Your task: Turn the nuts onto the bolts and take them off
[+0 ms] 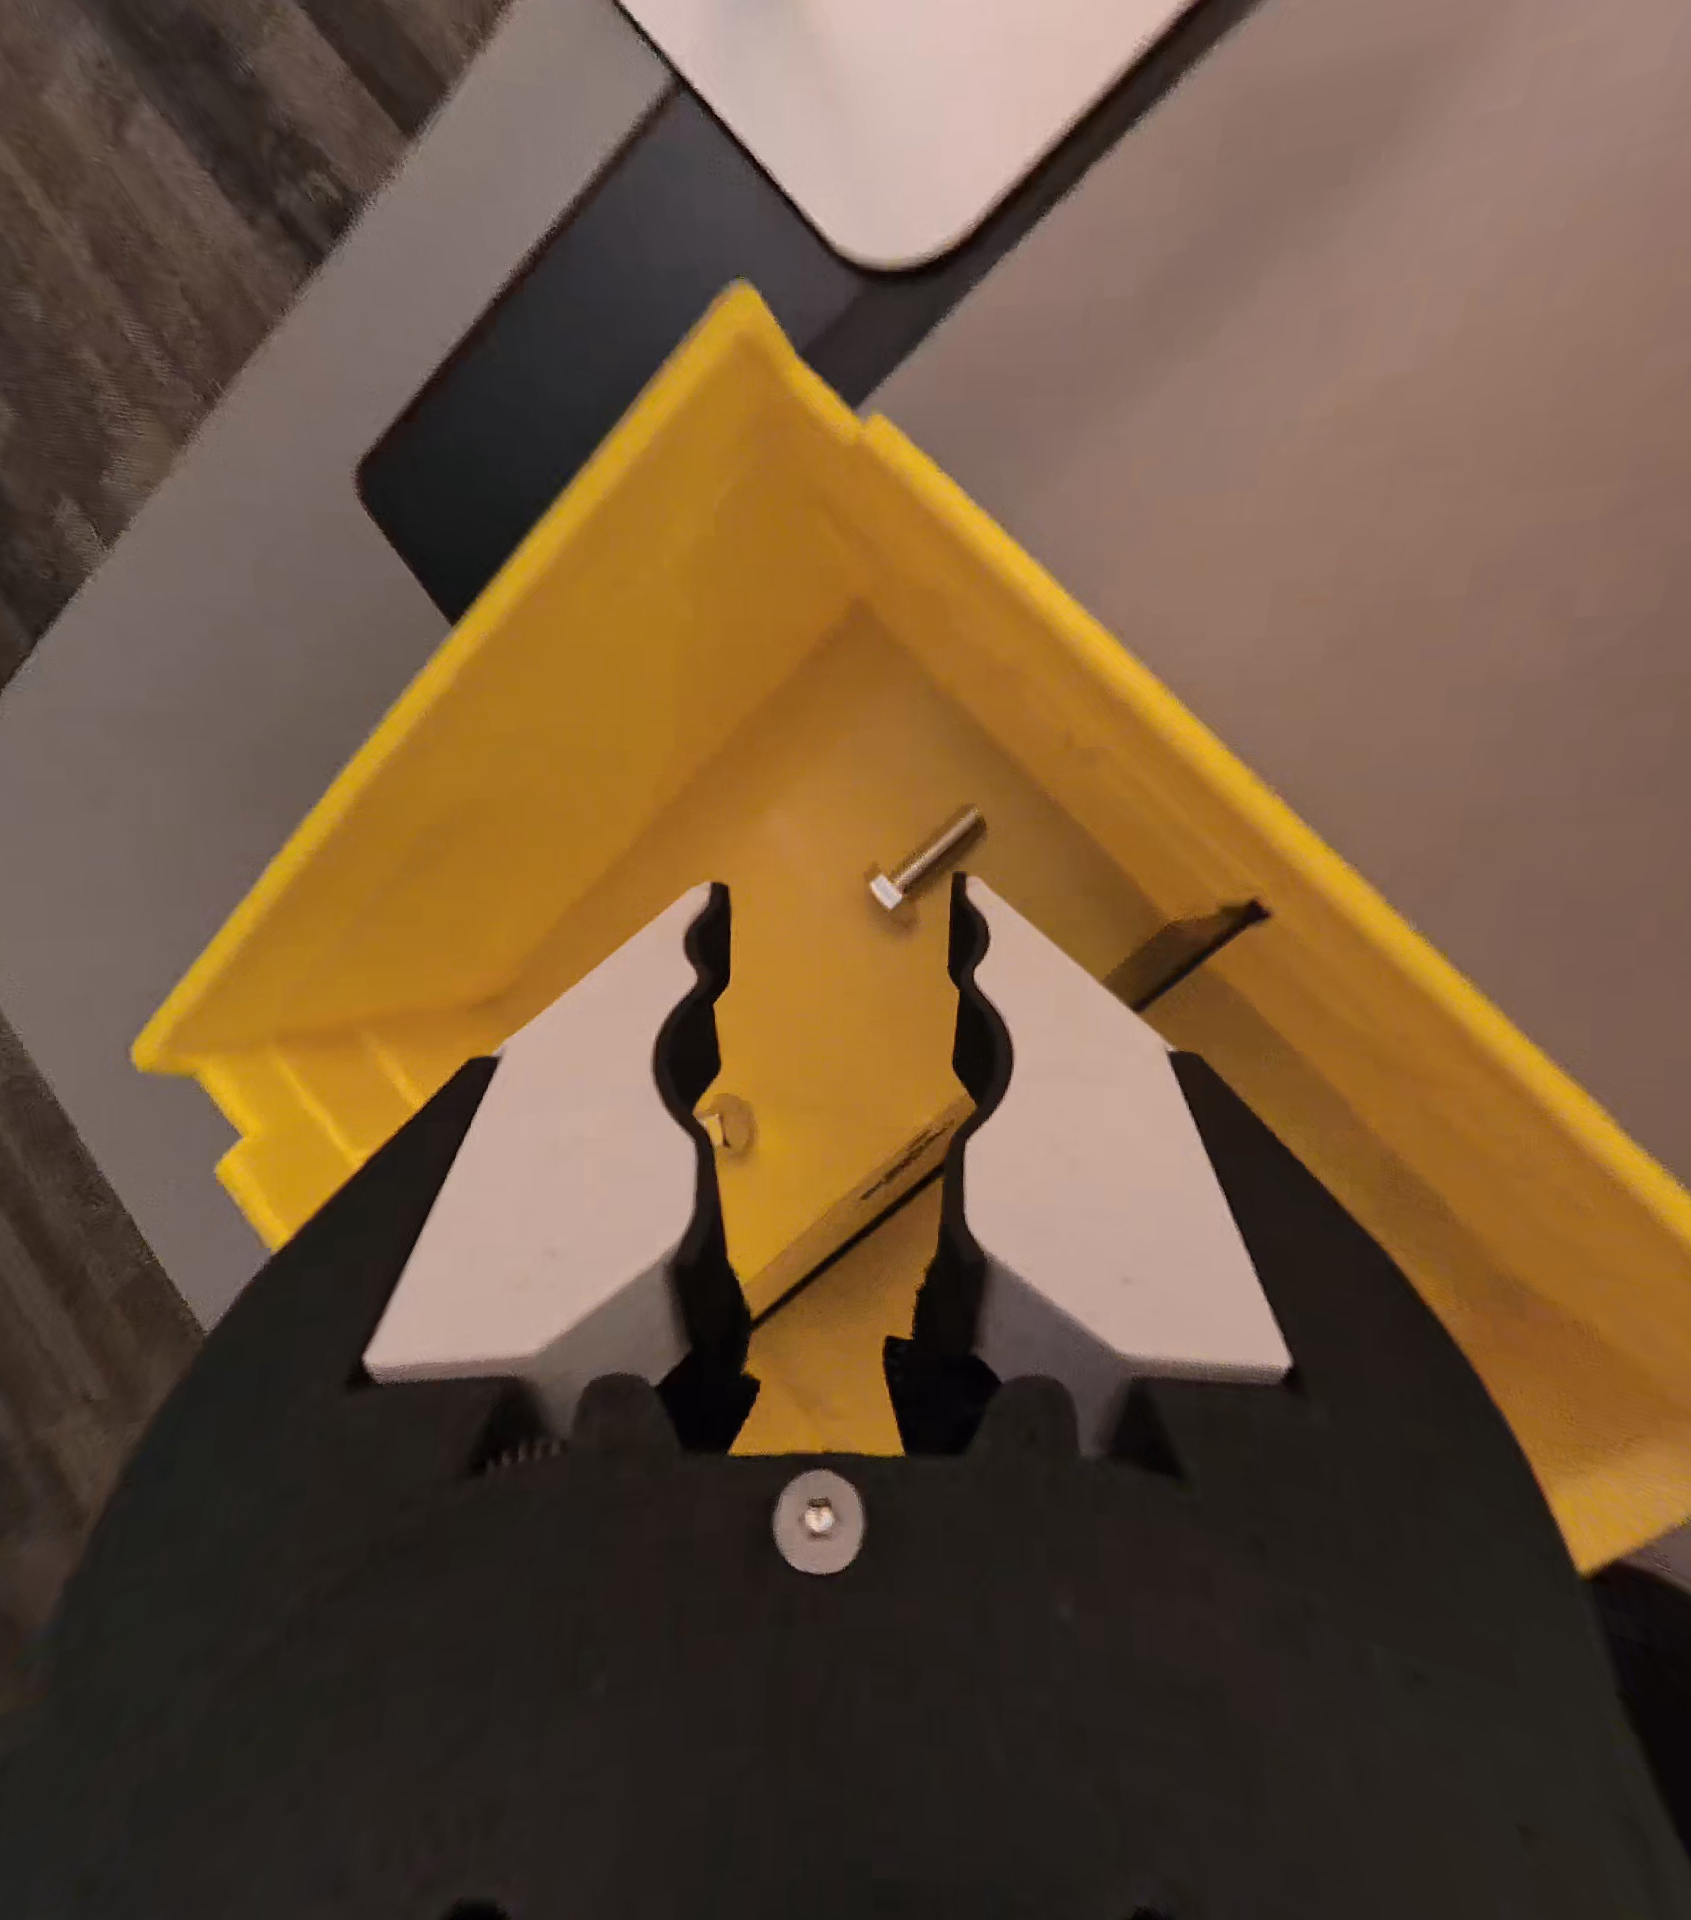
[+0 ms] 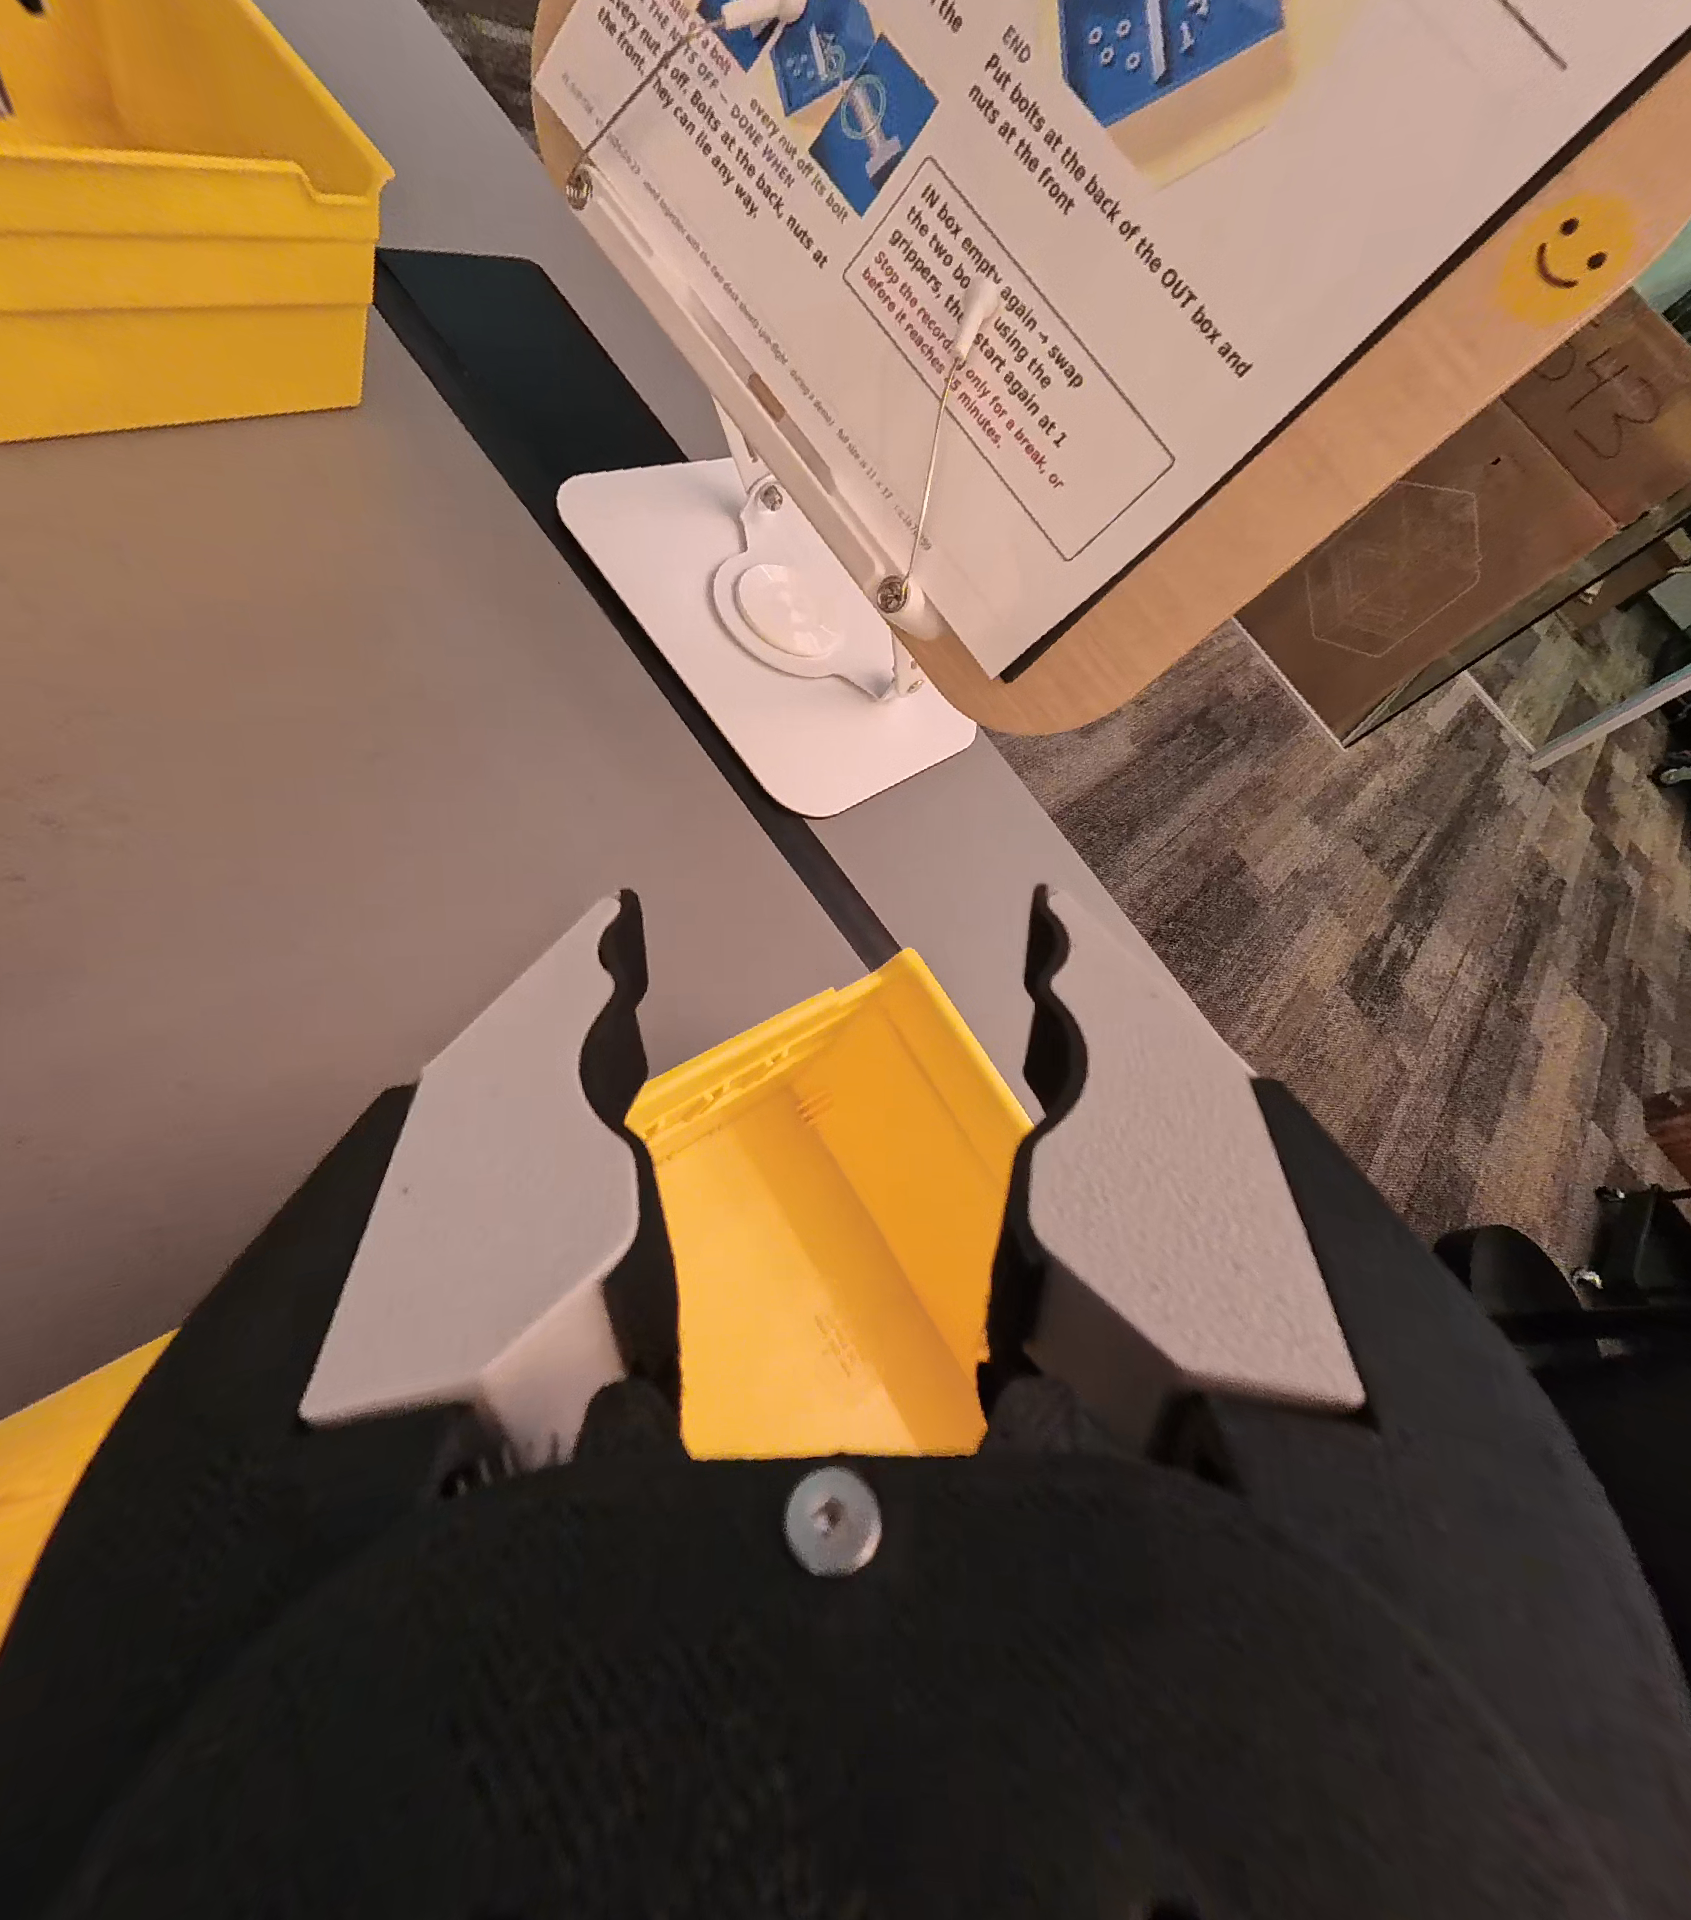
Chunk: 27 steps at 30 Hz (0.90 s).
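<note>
Left gripper [image 1: 836, 894] jaws apart above yellow bin [image 1: 529, 790]; right gripper [image 2: 836, 909] apart, empty. Bolt [image 1: 927, 860] just beyond, small, rigid, probably slippery: grip shank crosswise.

Left tongs [image 1: 836, 894] parted, right tongs [image 2: 836, 904] parted wider

An office-like workroom: grey desk [image 2: 197, 727], patchwork carpet [image 2: 1340, 883] at three o'clock, an instruction sheet [image 2: 1080, 208] on a stand at one o'clock, cardboard boxes [image 2: 1443, 540] beyond.
</note>
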{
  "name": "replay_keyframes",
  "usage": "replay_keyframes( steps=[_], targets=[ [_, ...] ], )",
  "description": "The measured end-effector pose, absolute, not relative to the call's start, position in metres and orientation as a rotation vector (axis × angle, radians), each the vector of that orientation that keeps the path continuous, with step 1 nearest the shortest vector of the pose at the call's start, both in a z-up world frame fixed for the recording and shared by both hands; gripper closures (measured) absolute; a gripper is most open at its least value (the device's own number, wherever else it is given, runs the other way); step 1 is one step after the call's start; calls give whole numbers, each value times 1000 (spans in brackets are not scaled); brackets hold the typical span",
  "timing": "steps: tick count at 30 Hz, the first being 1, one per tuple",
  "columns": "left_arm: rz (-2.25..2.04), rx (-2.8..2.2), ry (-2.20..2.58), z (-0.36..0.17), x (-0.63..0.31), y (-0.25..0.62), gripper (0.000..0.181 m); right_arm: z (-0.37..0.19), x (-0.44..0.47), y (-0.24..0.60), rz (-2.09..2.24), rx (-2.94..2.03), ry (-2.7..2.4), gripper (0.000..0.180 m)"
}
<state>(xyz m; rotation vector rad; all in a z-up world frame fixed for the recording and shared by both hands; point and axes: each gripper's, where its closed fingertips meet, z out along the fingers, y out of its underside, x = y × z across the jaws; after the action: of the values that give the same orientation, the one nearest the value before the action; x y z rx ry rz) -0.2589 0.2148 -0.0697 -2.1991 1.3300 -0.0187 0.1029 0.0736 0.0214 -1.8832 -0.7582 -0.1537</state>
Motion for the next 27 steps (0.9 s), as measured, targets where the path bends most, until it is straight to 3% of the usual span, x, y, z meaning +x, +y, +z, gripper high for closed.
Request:
replay_keyframes(
  steps=[4,8,13,16,19,26,27],
  targets=[
    [37,-2188,1456,-91,-261,213,144,18,106,75,-165,-1895,-754,106],
    [-143,-2195,1406,-74,-243,201,149,14,110,77,-183,-1912,-754,106],
    [-407,-2247,1365,-52,-206,164,127,10,112,77,-196,-1930,-759,106],
    [-209,-2313,1344,-67,-205,172,115,8,113,78,-194,-1935,-761,106],
    [-90,-2394,1333,-87,-207,176,116,6,114,77,-196,-1944,-763,106],
    [-102,-2442,1381,-94,-208,166,162,4,116,78,-191,-1951,-759,106],
    [-90,-2432,1416,-94,-209,163,162,3,117,78,-190,-1952,-760,106]
  ],
)
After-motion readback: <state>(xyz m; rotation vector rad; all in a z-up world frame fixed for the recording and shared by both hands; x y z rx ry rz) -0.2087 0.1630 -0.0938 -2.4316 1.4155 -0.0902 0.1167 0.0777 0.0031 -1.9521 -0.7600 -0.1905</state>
